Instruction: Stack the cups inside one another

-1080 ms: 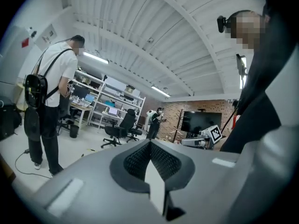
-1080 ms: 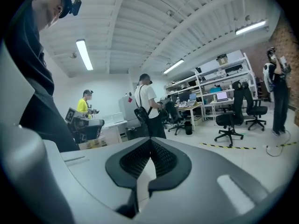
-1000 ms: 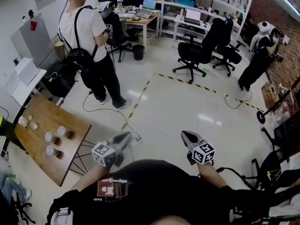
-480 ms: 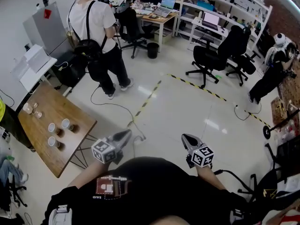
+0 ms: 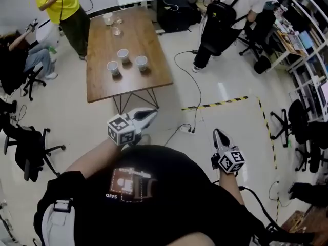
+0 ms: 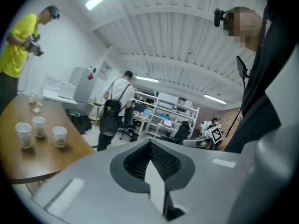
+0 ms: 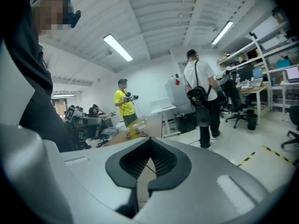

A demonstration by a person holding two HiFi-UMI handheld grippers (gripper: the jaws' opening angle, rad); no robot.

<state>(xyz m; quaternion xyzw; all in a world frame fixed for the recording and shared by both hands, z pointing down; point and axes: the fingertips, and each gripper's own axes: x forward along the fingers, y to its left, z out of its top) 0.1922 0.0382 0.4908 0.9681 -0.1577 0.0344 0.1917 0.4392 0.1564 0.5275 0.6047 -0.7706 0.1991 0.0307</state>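
A yellow-shirted person (image 5: pixel 60 6) at 11 o'clock and a backpack wearer (image 5: pixel 221 14) at 1 flank the table (image 5: pixel 102 86) — three unstacked cups (image 5: pixel 123 55) there, at 12, well apart from the left gripper (image 5: pixel 147 117) and right gripper (image 5: pixel 219 135), fingers clenched empty.

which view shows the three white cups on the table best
The head view: it looks down on the cups, showing all three upright and apart on the wooden table. The left gripper view shows them side-on at its left edge; the right gripper view shows them only tiny and far off.
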